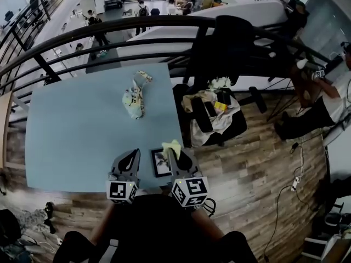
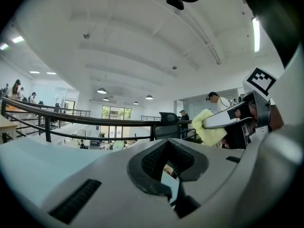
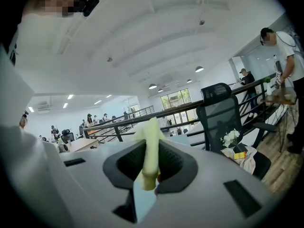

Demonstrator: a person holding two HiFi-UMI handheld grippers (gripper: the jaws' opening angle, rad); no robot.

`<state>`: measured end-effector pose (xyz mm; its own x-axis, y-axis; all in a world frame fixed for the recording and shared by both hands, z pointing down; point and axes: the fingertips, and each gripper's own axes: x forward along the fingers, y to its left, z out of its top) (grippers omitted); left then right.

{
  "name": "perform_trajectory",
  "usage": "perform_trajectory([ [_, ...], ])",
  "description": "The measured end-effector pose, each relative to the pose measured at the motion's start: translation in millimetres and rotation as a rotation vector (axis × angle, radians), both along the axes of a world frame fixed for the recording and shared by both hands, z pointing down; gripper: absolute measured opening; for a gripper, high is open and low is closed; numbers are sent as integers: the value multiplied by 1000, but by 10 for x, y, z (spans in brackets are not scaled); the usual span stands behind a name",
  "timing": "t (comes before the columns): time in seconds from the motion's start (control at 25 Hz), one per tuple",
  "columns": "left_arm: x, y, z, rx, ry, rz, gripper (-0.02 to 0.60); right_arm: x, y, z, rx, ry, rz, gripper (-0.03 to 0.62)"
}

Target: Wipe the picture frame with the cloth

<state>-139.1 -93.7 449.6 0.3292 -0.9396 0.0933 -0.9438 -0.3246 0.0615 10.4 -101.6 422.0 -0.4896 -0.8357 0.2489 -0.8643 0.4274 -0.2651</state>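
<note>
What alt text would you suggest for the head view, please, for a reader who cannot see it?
From above, the right hand-held gripper clamps a yellow cloth by a small black picture frame lying flat at the near edge of a pale blue table. The left hand-held gripper is beside the frame, and a crumpled pale bundle lies farther back.

No text, label, brand, number or sign can be read in any view. The square markers (image 1: 122,191) carry coded black-and-white patterns only, without lettering.
</note>
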Motion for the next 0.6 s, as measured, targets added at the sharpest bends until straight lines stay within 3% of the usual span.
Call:
perform_trajectory([
  [0.2,-71,-82,175,-21,-11,30,-3,-158,-38,134,-14,17,-12,58],
  [0.6,-120,-254,422,-67,-47,9,-3,-221,-191,434,-100,6,-47,58],
])
